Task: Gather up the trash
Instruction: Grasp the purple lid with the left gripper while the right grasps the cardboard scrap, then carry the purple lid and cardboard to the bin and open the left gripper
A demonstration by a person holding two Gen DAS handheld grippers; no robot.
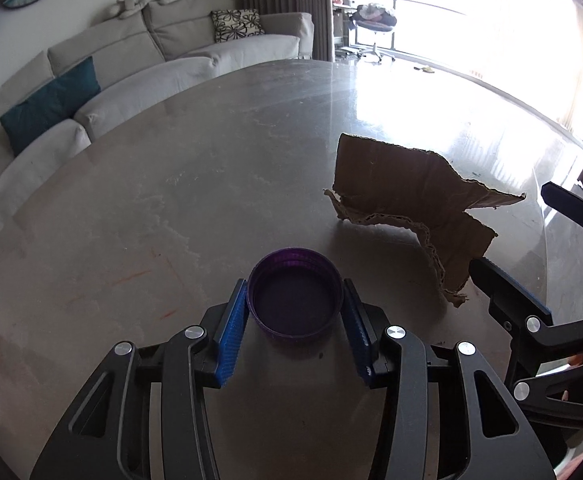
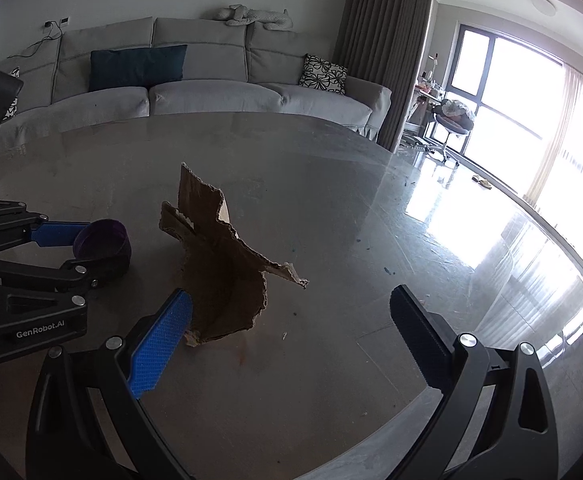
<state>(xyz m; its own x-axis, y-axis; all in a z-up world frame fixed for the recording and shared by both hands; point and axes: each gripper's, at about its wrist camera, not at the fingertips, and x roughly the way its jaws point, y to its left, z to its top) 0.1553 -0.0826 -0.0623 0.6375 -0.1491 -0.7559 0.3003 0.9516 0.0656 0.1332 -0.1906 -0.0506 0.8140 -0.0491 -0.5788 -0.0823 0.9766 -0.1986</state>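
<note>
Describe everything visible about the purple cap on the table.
The purple cap is a round, shallow lid of translucent-looking dark plastic with a ribbed or threaded rim. It sits open side up, tilted in the right wrist view, at the near part of the stone-look table. The left gripper has its jaws closed on it, a blue pad pressing each side. Torn cardboard stands beside it, apart.
</note>
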